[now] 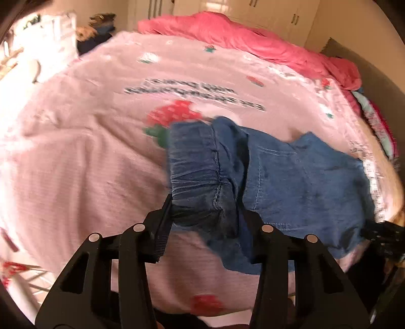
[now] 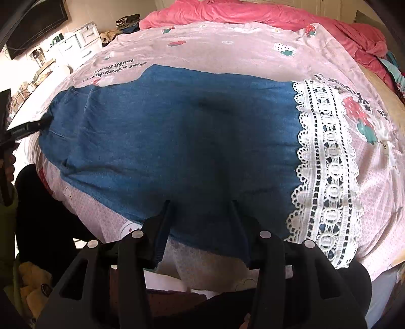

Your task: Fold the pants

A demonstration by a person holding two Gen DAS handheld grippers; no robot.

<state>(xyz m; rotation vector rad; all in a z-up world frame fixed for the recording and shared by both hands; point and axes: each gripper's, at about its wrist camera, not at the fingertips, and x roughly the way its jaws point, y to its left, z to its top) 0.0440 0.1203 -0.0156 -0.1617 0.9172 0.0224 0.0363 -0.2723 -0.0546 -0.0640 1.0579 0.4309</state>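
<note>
Blue denim pants [image 2: 177,126] lie lengthwise across a pink strawberry-print bedcover [image 2: 227,45], with a white lace hem [image 2: 326,162] at the right end. In the left wrist view the gathered elastic waistband [image 1: 200,162] is bunched between the fingers of my left gripper [image 1: 205,202], which is shut on it. In the right wrist view my right gripper [image 2: 200,205] stands over the near edge of the pants leg. Its fingers are apart and the cloth between them lies flat. The left gripper [image 2: 30,129] also shows at the pants' left end. The right gripper [image 1: 379,232] shows at the far right.
A crumpled pink-red duvet [image 2: 253,12] lies along the far side of the bed. White drawers [image 2: 81,40] and clutter stand beyond the bed's left corner. A person's dark clothing [image 2: 38,202] is at the near edge. Folded clothes [image 1: 374,119] are stacked at the right.
</note>
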